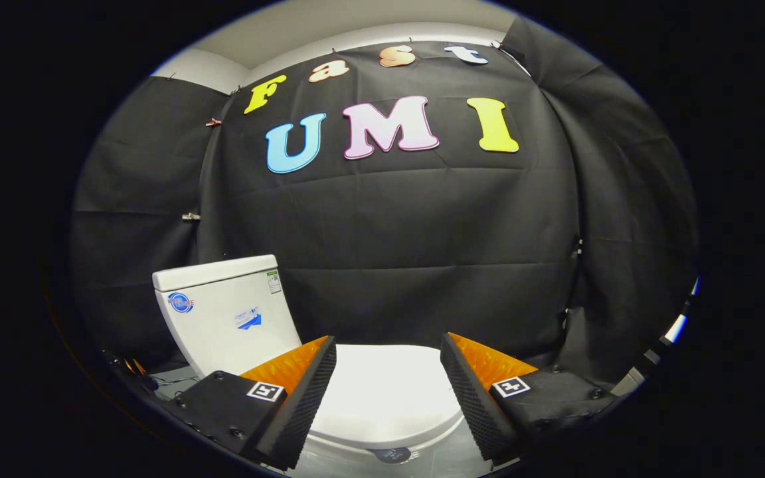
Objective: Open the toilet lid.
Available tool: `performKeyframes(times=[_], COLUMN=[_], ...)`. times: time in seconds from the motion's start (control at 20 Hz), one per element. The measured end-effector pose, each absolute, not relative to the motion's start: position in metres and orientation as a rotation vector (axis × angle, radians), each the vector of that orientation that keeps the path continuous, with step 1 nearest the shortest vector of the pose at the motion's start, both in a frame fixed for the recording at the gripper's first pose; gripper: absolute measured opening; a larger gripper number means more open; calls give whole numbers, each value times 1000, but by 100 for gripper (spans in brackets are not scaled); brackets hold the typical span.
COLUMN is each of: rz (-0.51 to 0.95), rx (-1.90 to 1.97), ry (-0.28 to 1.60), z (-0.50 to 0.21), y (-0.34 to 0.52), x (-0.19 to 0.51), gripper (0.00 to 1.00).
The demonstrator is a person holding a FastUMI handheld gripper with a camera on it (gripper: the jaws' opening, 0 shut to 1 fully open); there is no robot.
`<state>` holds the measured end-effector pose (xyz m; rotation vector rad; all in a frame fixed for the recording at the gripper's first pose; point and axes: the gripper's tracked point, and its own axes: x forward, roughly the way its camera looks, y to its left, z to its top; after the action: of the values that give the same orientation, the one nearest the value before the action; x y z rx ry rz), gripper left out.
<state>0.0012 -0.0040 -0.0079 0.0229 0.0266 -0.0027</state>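
At the far left stands the white tank [226, 312] of the toilet, backed against the dark cloth wall, its flat cover on top and stickers on its front face. It sits at the rear because the lid hinges on that side, so the lid would swing up and back toward it.

Next comes the left finger [303, 392] of the gripper [388, 392], with a ribbed pad on its inner face. Its tip reaches over the left part of the lid.

Between the two fingers lies the toilet lid [386, 398], white, closed and flat on the bowl. Its rounded front edge curves toward the near side, just below the fingertips. The fingers are spread wide with nothing between them and no pad pressing on the lid. This wide spread probably lets them straddle the lid's front rim before closing on it or hooking under it.

To the right is the other finger [472, 392], angled like the first, its tip over the right part of the lid.

The lifting has not yet begun. The next move likely calls for lowering to the near rim, since that edge, far from the hinge, gives the easiest lift.
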Motion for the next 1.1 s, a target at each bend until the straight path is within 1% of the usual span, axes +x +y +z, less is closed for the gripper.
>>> performKeyframes(times=[1.1], rz=[-21], rx=[-8], ry=[48], z=[-17], y=[-14], x=[-1], gripper=[98])
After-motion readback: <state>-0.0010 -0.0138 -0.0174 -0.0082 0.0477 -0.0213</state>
